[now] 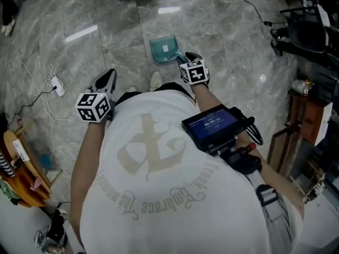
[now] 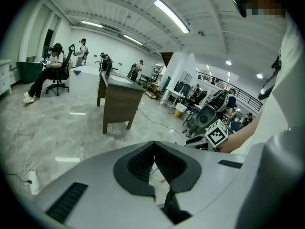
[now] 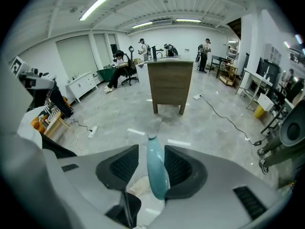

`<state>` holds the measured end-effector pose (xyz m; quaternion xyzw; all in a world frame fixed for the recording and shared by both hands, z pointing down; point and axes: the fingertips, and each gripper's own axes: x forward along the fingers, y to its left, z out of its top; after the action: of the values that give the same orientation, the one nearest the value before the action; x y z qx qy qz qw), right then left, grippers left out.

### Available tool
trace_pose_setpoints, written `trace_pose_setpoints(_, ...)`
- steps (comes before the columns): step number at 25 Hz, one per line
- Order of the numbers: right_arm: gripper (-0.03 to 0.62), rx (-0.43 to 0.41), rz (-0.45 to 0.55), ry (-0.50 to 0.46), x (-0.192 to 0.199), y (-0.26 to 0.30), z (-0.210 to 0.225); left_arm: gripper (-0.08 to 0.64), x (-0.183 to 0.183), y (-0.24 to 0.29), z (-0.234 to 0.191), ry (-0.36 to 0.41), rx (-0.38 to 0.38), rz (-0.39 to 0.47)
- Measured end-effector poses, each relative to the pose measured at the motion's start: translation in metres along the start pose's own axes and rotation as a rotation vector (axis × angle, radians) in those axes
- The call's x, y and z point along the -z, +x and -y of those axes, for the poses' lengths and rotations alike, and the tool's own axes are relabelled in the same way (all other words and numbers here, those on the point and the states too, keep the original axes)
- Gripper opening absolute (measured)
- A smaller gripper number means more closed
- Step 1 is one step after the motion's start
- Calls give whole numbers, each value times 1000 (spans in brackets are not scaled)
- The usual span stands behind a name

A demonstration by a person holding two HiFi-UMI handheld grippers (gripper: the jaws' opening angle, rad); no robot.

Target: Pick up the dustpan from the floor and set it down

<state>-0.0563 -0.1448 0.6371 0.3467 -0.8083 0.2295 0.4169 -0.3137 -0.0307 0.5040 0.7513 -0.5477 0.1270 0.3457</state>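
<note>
Looking down, the head view alone shows the whole teal plastic dustpan lying on the grey marble floor; its white label is unreadable. Only the right gripper view shows the dustpan's handle between the right gripper's parted jaws, unclamped. The left gripper is closed and empty.

The floor is glossy grey tile with a marbled pattern, and streaks of ceiling light reflect off it. A teal dustpan sits on the tiles. Just beside it is what looks like a pale shoe. Off to the left lies a white power strip, with loose white cables looped next to it. A thin black cable trails across the upper right. Farther off, a brown wooden desk stands on the tiles.
</note>
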Motion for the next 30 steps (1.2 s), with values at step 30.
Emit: trace_pose_setpoints(30, 26, -7, 421, 208, -87, -132, -35, 11, -30, 69, 45, 234, 313, -88)
